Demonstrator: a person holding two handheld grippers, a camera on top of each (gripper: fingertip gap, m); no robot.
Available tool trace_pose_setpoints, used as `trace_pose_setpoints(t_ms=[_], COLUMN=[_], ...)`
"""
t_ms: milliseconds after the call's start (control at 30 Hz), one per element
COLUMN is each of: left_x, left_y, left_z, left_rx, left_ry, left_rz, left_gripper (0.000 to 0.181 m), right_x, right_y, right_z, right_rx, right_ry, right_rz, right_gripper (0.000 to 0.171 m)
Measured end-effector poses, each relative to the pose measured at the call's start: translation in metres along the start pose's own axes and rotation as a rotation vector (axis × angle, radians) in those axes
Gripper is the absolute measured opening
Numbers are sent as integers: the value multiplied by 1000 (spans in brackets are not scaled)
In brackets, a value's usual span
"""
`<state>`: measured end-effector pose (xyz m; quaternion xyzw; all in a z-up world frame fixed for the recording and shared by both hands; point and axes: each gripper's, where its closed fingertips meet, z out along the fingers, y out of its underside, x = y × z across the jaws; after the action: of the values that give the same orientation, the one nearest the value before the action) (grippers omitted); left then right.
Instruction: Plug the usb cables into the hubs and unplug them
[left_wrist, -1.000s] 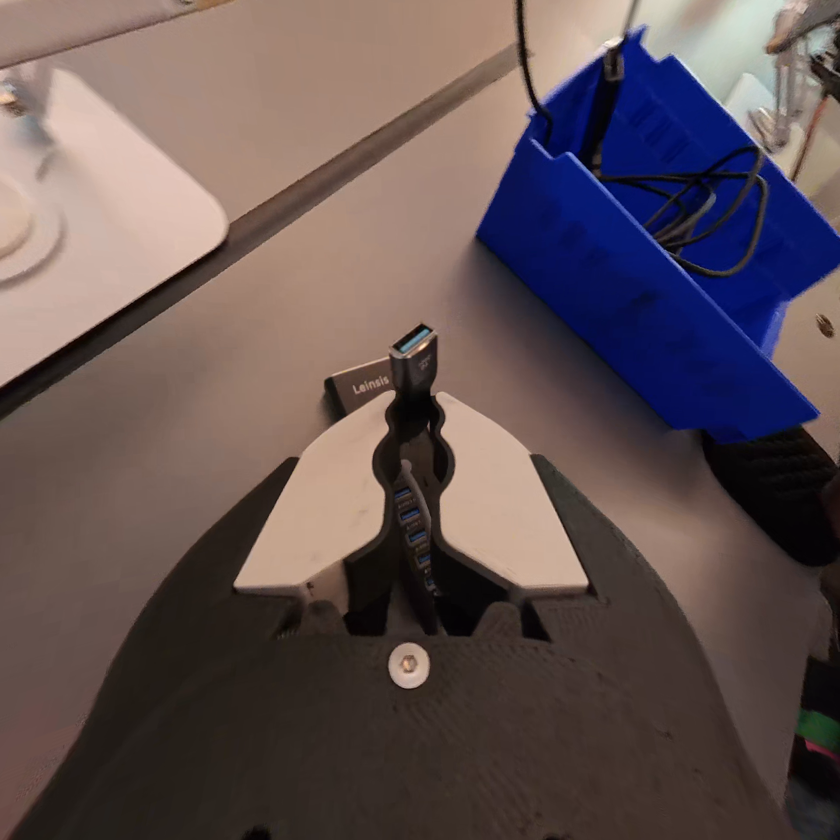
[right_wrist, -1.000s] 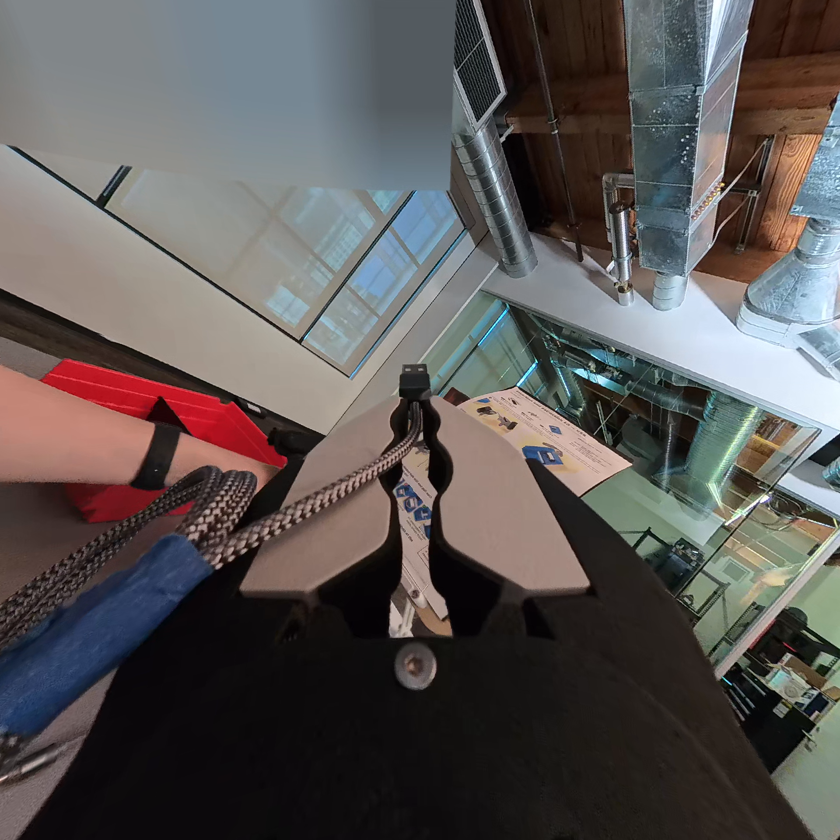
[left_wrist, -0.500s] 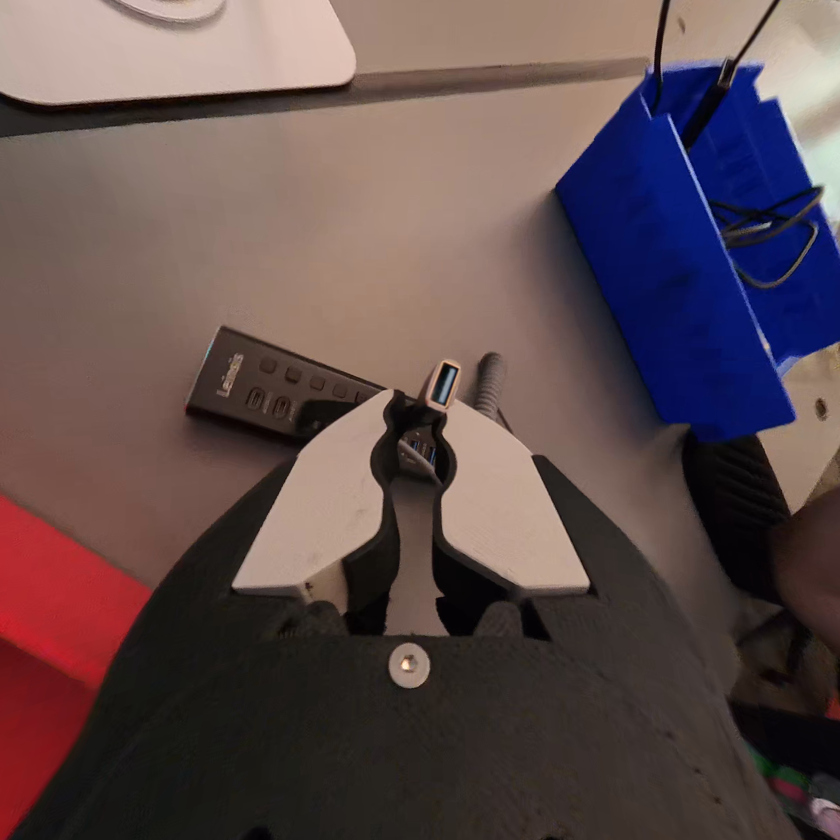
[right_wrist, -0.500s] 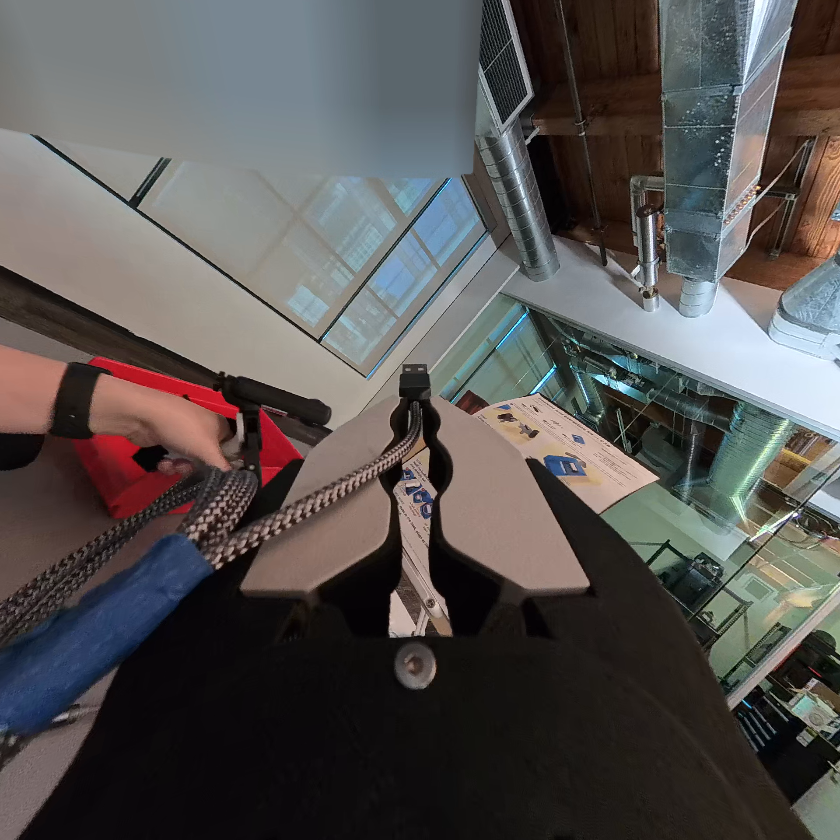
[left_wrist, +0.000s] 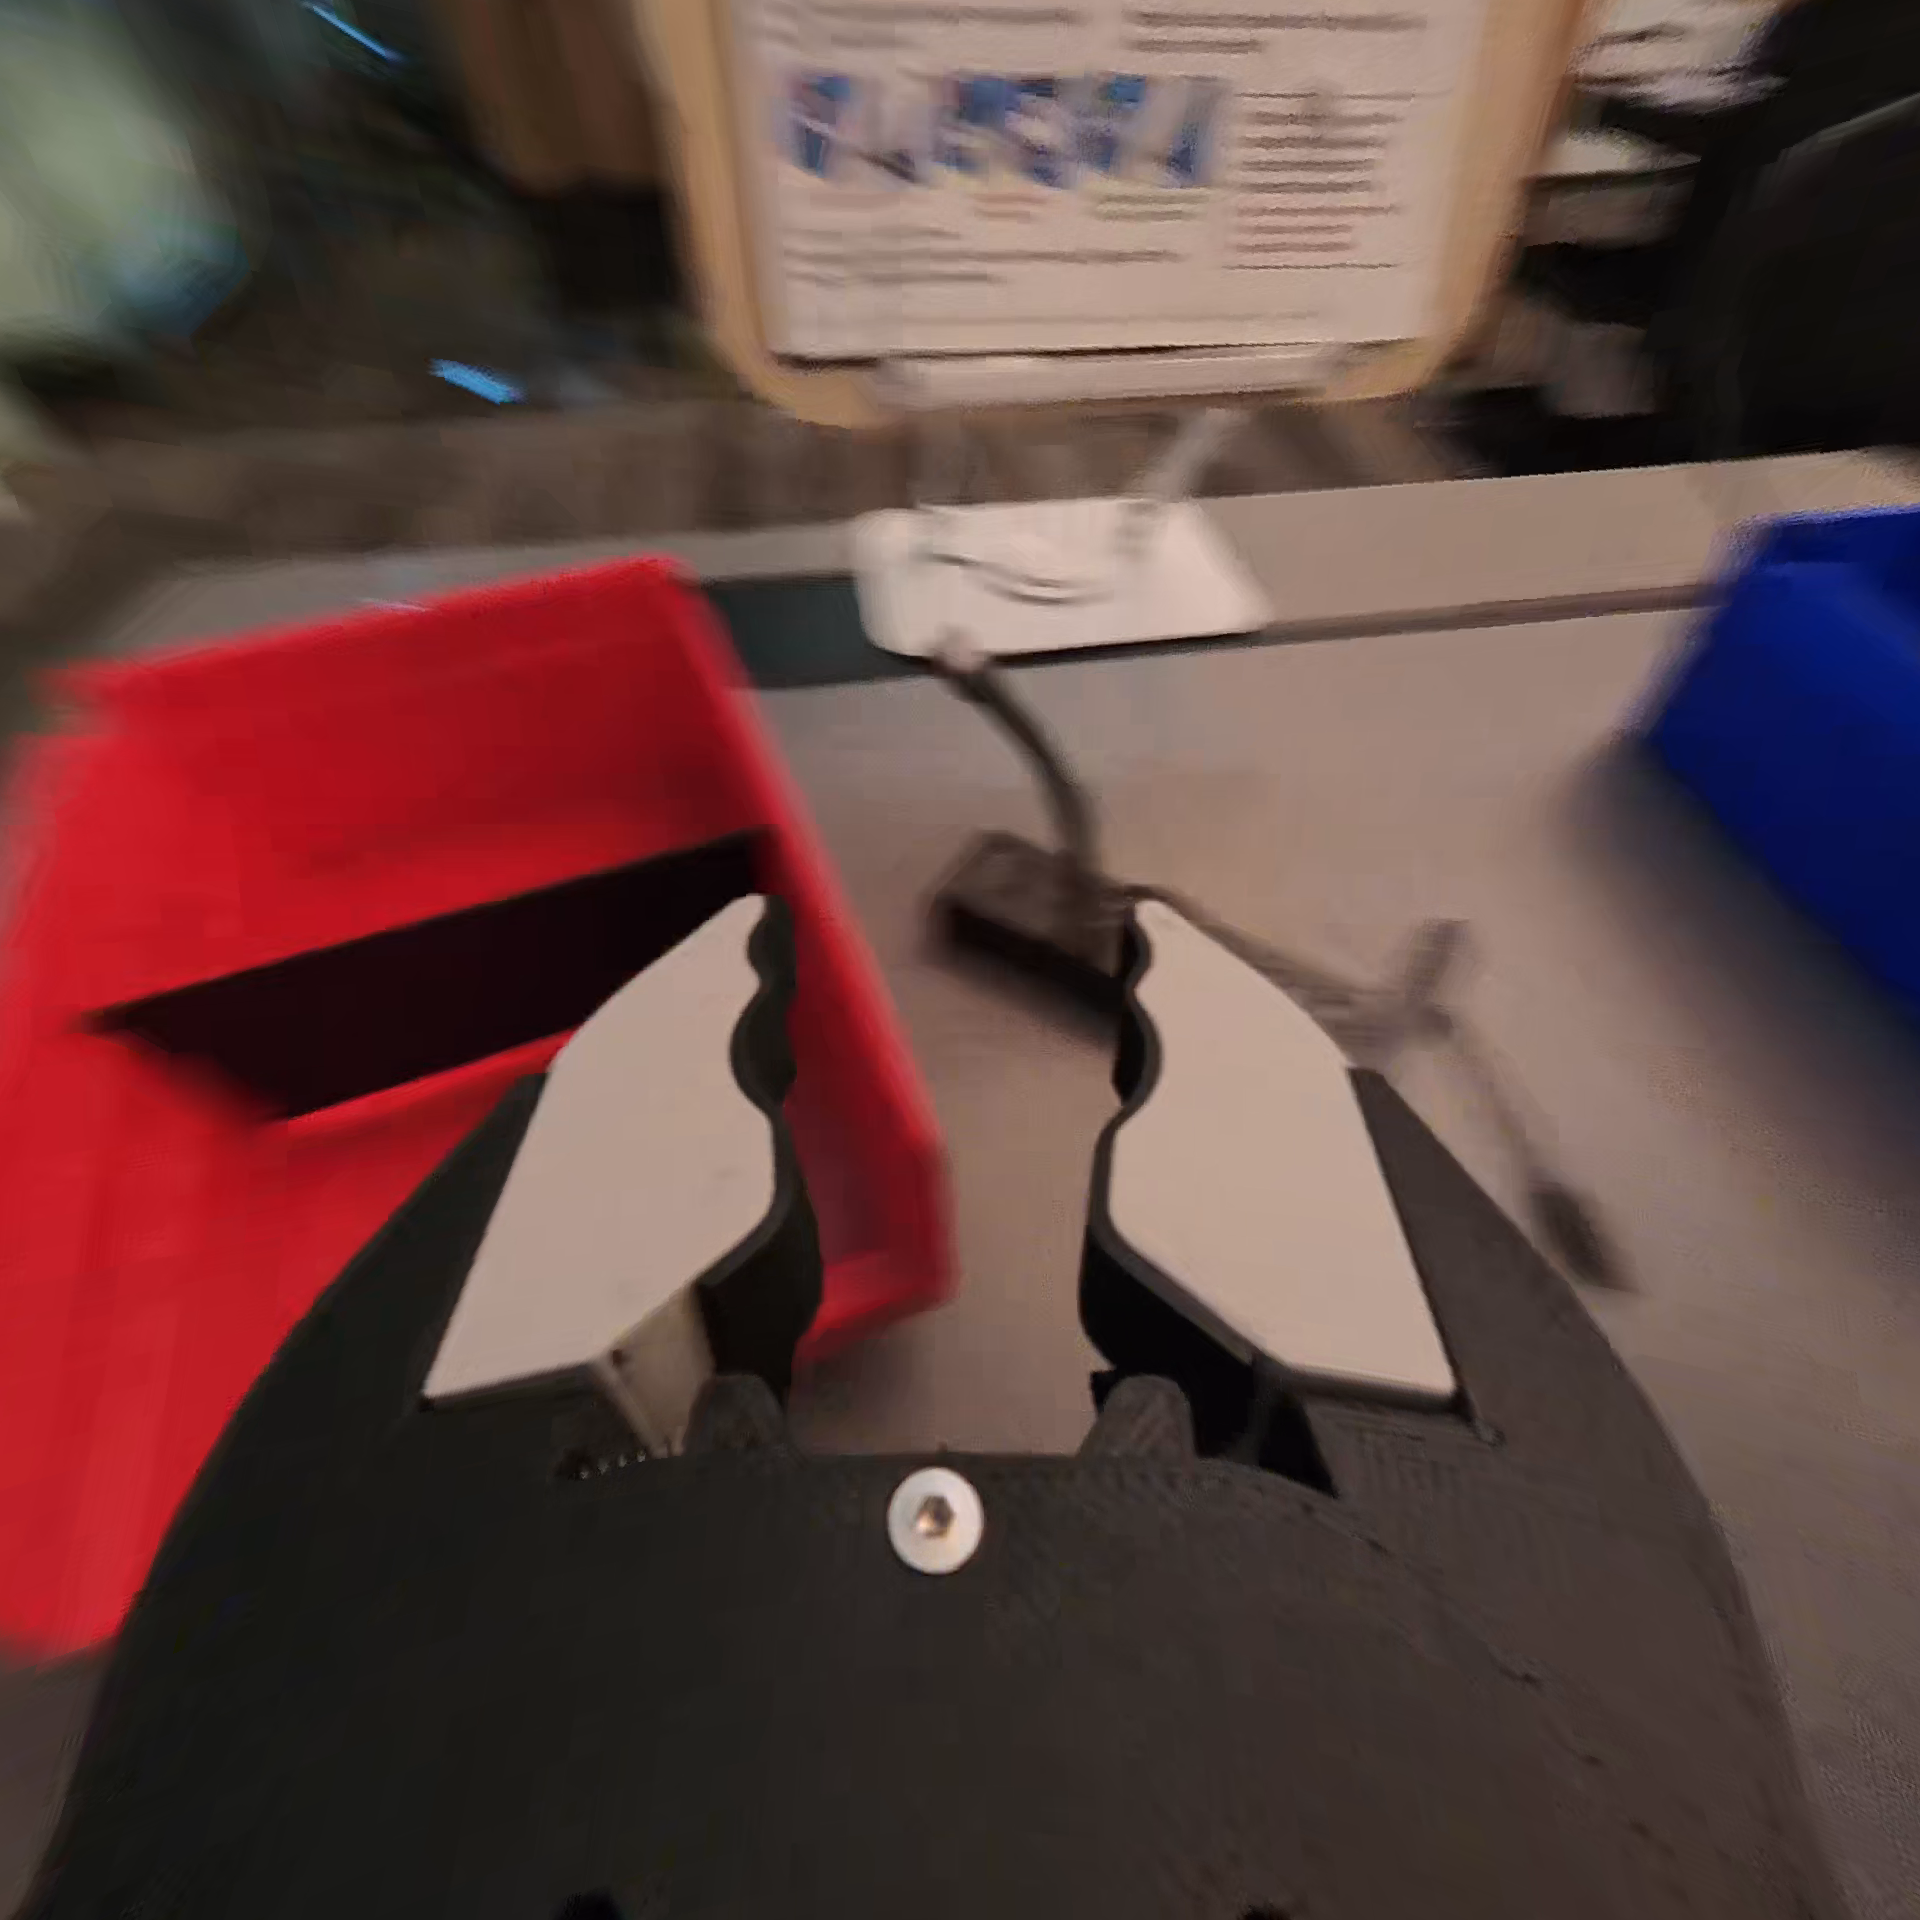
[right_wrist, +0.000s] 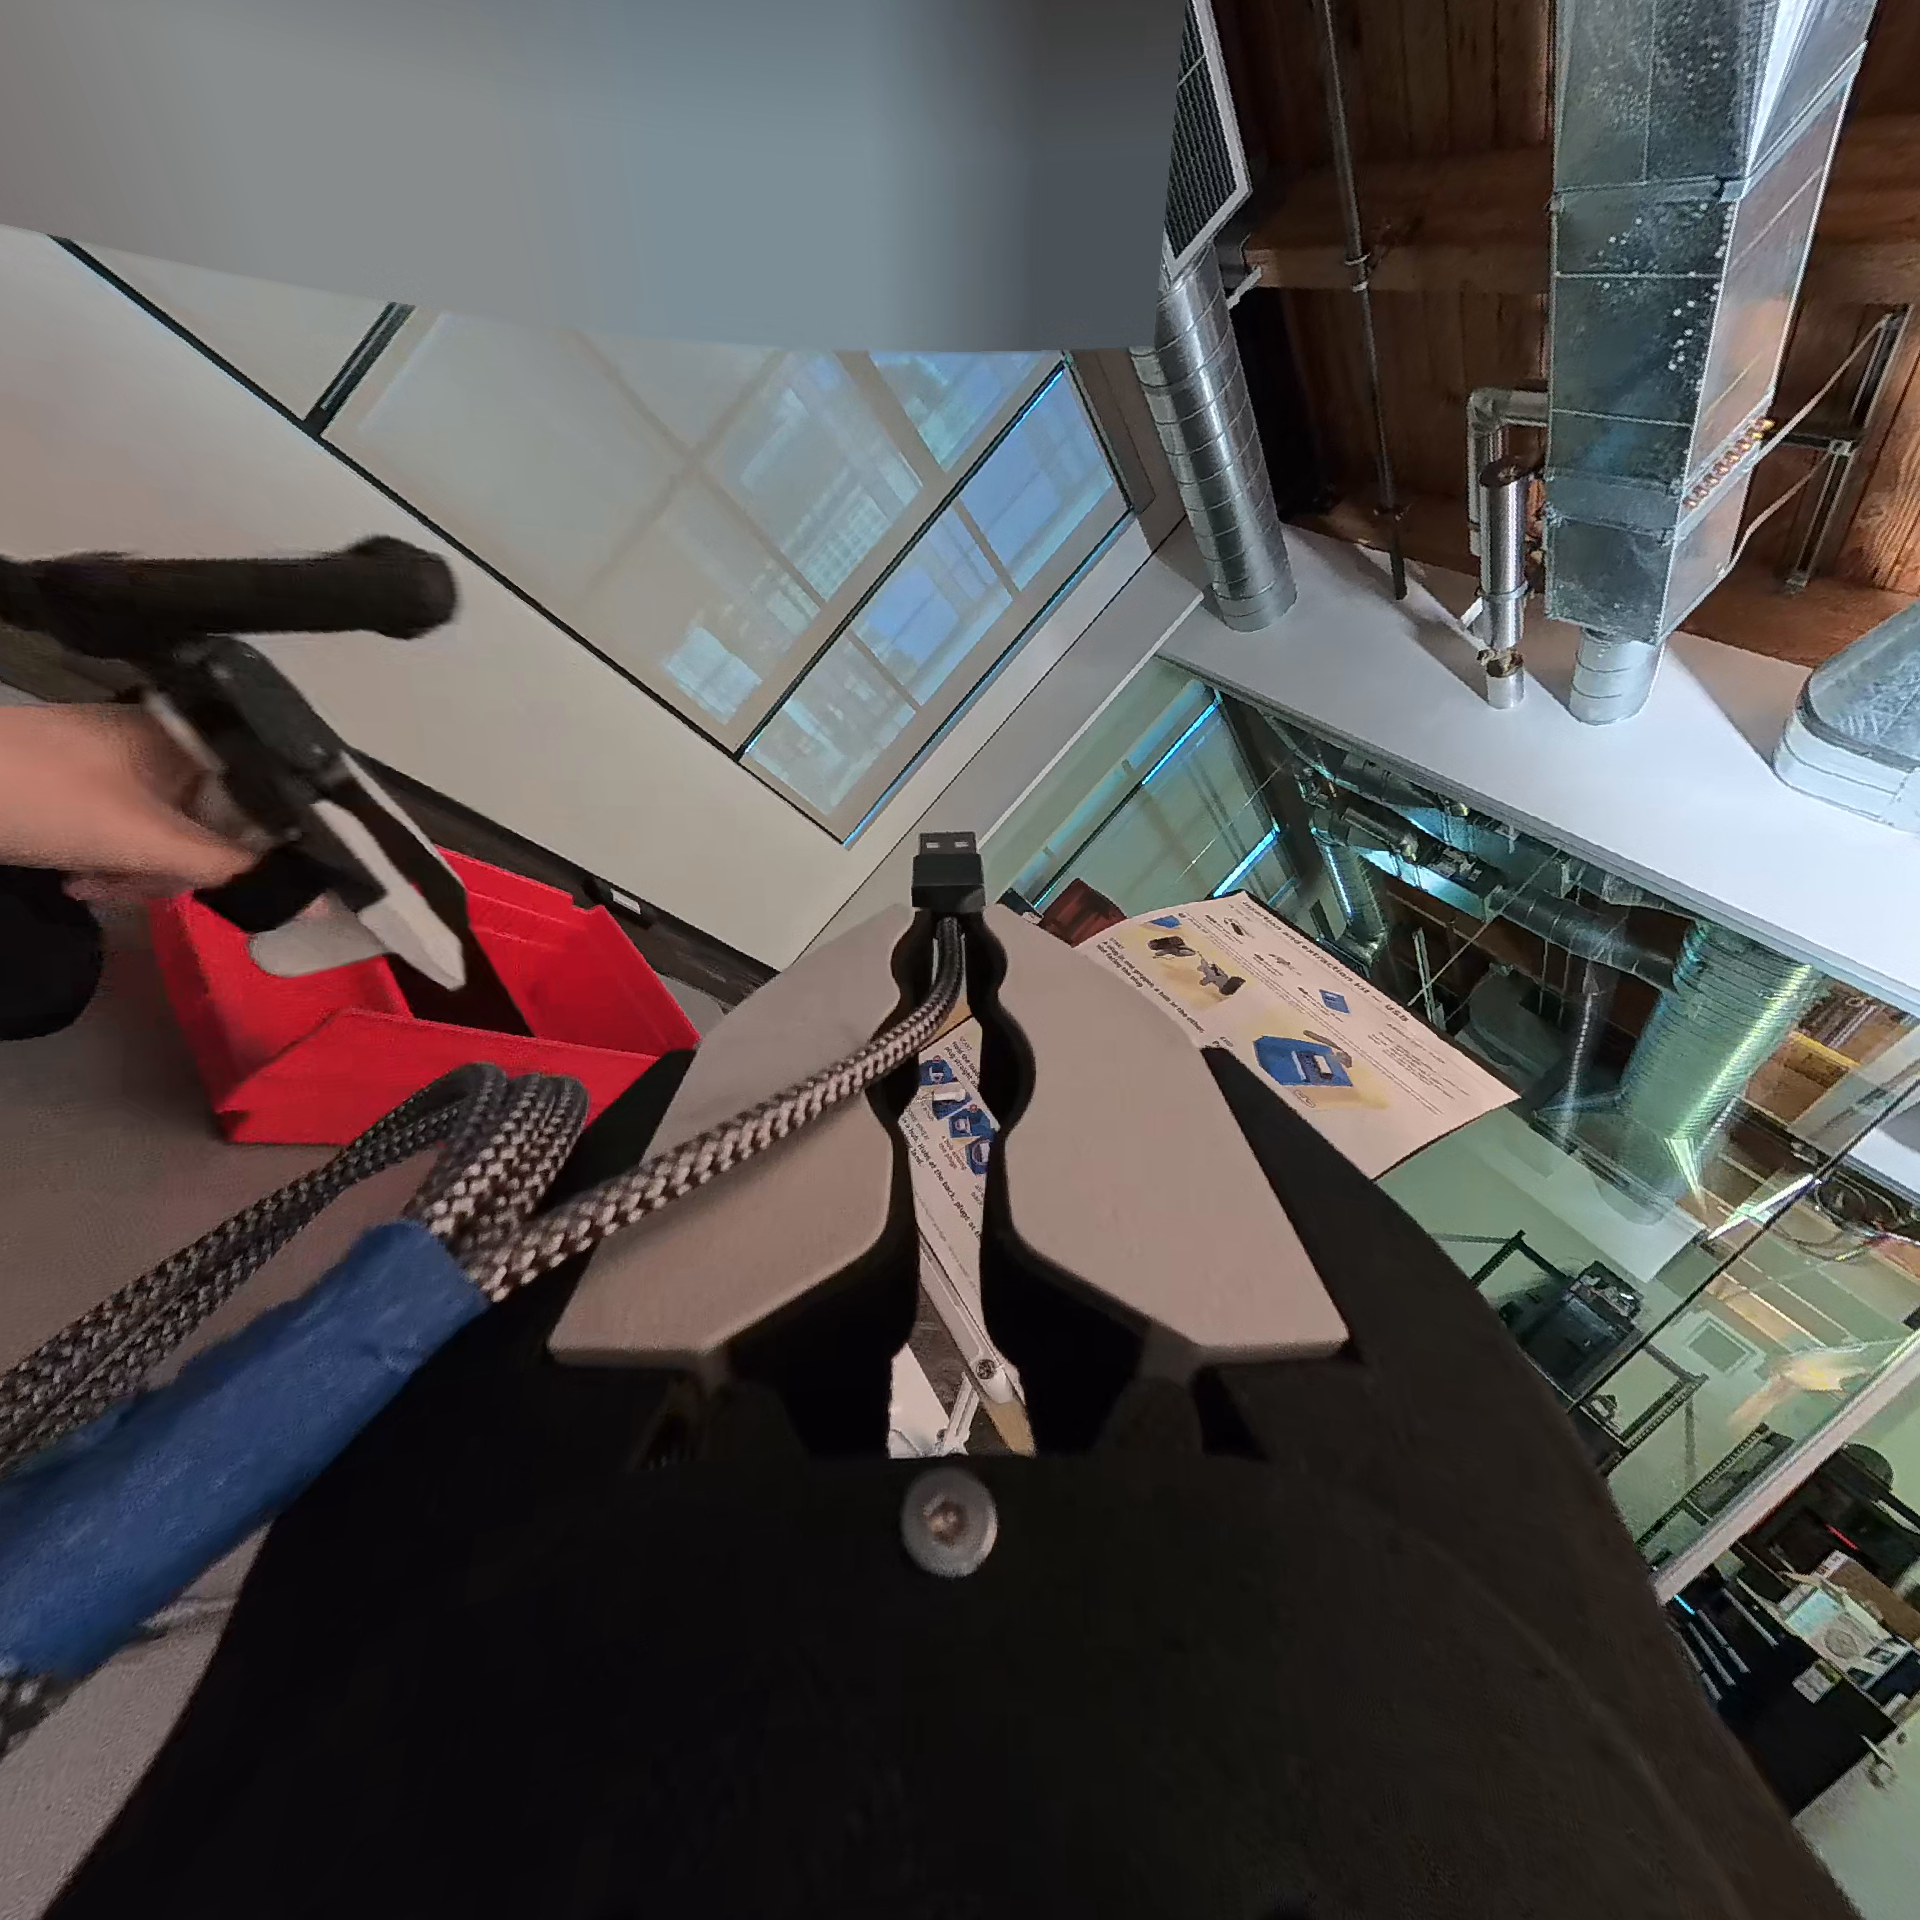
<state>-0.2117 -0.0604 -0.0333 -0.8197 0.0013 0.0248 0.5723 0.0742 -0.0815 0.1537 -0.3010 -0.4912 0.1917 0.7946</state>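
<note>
The left gripper (left_wrist: 951, 935) is hanging wide open above the table (left_wrist: 1299, 748), near the hub (left_wrist: 1023, 914). The right gripper (right_wrist: 943, 935) is pinching the cable (right_wrist: 790, 1122), plug (right_wrist: 945, 858) pointing upward.

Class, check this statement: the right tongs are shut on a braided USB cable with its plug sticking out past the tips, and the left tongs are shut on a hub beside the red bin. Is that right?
Not quite. The left wrist view shows the left tongs open and empty; the dark hub lies on the table ahead of them, beside the red bin. The rest holds: the right tongs are shut on the braided USB cable.
</note>
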Motion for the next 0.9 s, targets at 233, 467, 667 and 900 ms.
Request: trace_pose_setpoints(t_ms=[233, 467, 667, 900], left_x=[-27, -78, -92, 41], left_y=[70, 69, 59, -4], left_z=[33, 46, 48, 36], left_rx=[-240, -229, -242, 42], left_ry=[-156, -217, -120, 440], left_rz=[134, 74, -29, -206], left_gripper=[44, 3, 13, 50], right_x=[-4, -10, -8, -5], right_y=[9, 16, 22, 33], right_z=[6, 10, 10, 10], right_rx=[-30, -61, -82, -105], right_ry=[-11, -25, -25, -24], right_rz=[2, -19, -15, -9], right_gripper=[7, 7, 7, 7])
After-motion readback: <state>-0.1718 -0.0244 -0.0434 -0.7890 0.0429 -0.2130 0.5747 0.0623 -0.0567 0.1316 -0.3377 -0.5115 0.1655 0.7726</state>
